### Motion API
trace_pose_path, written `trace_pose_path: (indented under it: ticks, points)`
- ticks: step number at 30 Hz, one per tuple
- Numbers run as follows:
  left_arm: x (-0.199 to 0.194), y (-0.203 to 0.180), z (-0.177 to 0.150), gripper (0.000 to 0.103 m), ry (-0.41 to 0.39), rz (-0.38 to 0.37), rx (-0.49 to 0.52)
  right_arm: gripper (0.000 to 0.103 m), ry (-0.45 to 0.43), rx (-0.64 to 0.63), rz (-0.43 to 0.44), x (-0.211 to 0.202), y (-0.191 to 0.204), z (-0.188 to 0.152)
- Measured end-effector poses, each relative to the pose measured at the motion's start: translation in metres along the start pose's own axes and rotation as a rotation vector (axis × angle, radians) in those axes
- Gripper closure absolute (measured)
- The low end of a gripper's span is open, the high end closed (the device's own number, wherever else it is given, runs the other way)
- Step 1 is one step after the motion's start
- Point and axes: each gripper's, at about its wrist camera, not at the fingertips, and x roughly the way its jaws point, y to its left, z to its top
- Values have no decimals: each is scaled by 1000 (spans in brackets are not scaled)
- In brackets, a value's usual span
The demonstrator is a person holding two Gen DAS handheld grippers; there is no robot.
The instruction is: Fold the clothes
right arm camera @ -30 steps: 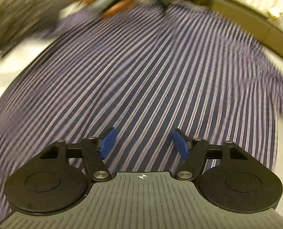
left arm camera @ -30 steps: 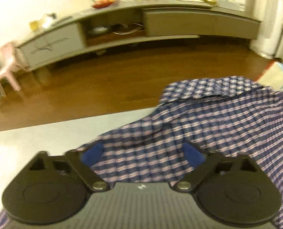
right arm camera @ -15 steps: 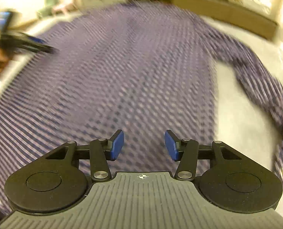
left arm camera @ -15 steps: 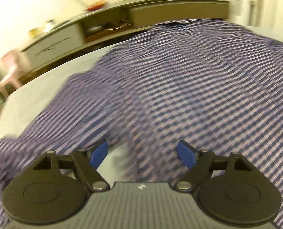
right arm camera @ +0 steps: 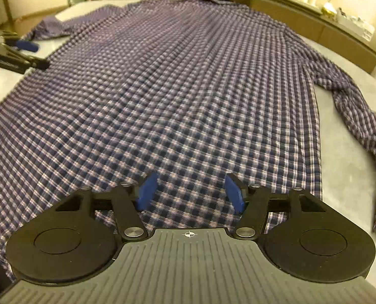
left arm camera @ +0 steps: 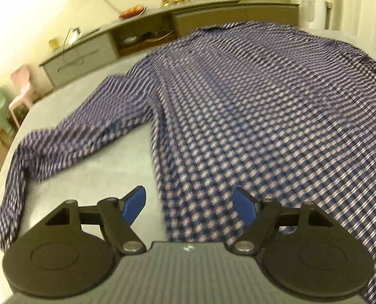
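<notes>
- Your blue-and-white checked long-sleeved shirt (right arm camera: 188,81) now lies spread flat across the pale grey desk (left arm camera: 91,182), collar at the far edge, hem towards you. A second ago it filled both views close up and blurred; both cameras have since drawn back to the hem end.
- One sleeve (left arm camera: 68,131) trails out over the desk on the left, the other sleeve (right arm camera: 360,116) on the right; neither is folded in.
- Your left hand-held gripper (left arm camera: 189,205) hovers released, blue pads apart, over the shirt's left hem edge, gripping nothing.
- Your right hand-held gripper (right arm camera: 190,190) is likewise released over the hem; half a second ago its pads stood closer together.
- To my eye the spreading looks done: no fold shows in the shirt as it lies.
</notes>
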Motion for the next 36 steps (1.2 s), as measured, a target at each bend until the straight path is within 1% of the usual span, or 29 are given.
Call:
trace_pose_path:
  ticks: [1, 2, 3, 4, 5, 6, 7, 8, 9, 10, 11, 12, 13, 14, 16, 17, 19, 21, 24, 26, 27, 28, 30, 32, 34, 35, 36]
  points:
    - [1, 4, -5, 25, 6, 6, -7, 35, -1, 22, -8, 3, -6, -4]
    - [2, 8, -9, 21, 12, 13, -13, 33, 5, 63, -15, 3, -18, -9]
    - [0, 13, -14, 19, 8, 5, -36, 32, 11, 91, -35, -2, -25, -10]
    - [-1, 21, -16, 20, 3, -4, -67, 32, 17, 119, -55, -6, -32, -12]
    - [-2, 29, -18, 23, -3, -13, -97, 32, 24, 146, -76, -10, -39, -13]
    - [-4, 36, -20, 23, -9, -21, -128, 33, 37, 167, -98, -24, -39, -23]
    - [-7, 49, -23, 22, -30, -25, -180, 35, 53, 181, -127, -20, -44, -21]
    - [-11, 69, -27, 22, -48, -9, -258, 40, 61, 189, -155, -26, -43, -21]
    - [-16, 94, -32, 22, -71, 21, -352, 41, 56, 189, -167, -32, -39, -18]
    - [-17, 109, -43, 19, -85, 8, -437, 41, 33, 186, -131, -38, -29, -12]
    - [-19, 123, -54, 14, -98, -6, -522, 40, 9, 182, -95, -44, -20, -6]
    - [-20, 137, -66, 12, -112, -21, -606, 37, -14, 179, -58, -49, -10, 0]
    - [-21, 151, -77, 10, -125, -35, -691, 31, -36, 160, -21, -50, 6, 10]
    - [-23, 165, -88, 10, -138, -50, -775, 28, -56, 134, 13, -49, 23, 20]
    - [-25, 194, -111, 10, -165, -80, -944, 26, -91, 82, 73, -41, 60, 45]
    - [-26, 208, -122, 10, -178, -95, -1029, 26, -102, 57, 116, -33, 82, 61]
    - [-29, 236, -144, 8, -204, -126, -1198, 26, -110, 31, 190, -21, 122, 88]
    - [-32, 265, -167, 7, -231, -157, -1366, 26, -112, 29, 293, 0, 166, 125]
    - [-36, 307, -200, 6, -270, -204, -1619, 26, -76, 99, 465, 35, 227, 168]
    - [-29, 308, -204, 6, -271, -233, -1637, 27, -45, 156, 588, 59, 268, 196]
    - [-25, 308, -205, 6, -271, -247, -1645, 27, -23, 198, 643, 69, 289, 202]
    - [-22, 308, -206, 5, -271, -261, -1652, 28, -1, 255, 683, 81, 306, 210]
    - [-15, 308, -209, 5, -271, -290, -1666, 29, 45, 362, 727, 112, 340, 226]
    - [-7, 309, -212, 5, -272, -319, -1681, 31, 71, 410, 729, 141, 372, 238]
    - [-4, 310, -209, 4, -283, -320, -1659, 34, 83, 411, 702, 164, 400, 246]
    - [-2, 311, -207, 5, -288, -321, -1647, 41, 87, 412, 690, 175, 413, 249]
    - [0, 311, -205, 6, -290, -312, -1640, 47, 75, 422, 704, 184, 423, 252]
